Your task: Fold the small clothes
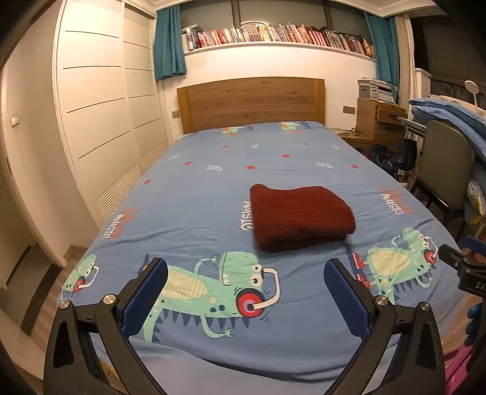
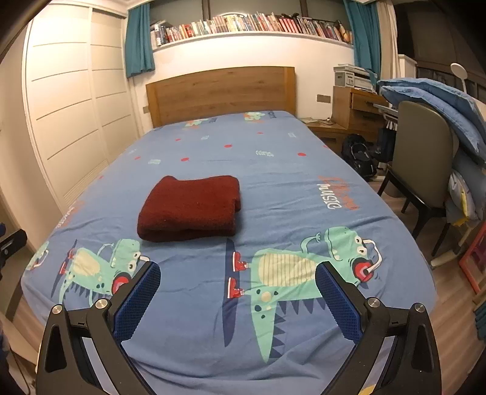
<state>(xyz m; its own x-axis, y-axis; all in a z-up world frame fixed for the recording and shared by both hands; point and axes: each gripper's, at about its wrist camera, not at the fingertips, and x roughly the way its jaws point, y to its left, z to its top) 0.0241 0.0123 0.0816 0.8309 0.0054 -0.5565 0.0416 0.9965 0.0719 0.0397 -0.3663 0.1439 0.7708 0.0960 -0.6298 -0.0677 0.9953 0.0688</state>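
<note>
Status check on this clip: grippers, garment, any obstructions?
Left gripper open, empty, above the bed's near end. Right gripper open, empty. Dark red garment lies folded on the sheet, untouched. Nothing between grippers and garment.

This is a home bedroom, likely a child's. A bed with a cartoon dinosaur sheet and wooden headboard fills it. A built-in wardrobe, a bookshelf and teal curtains surround it.
</note>
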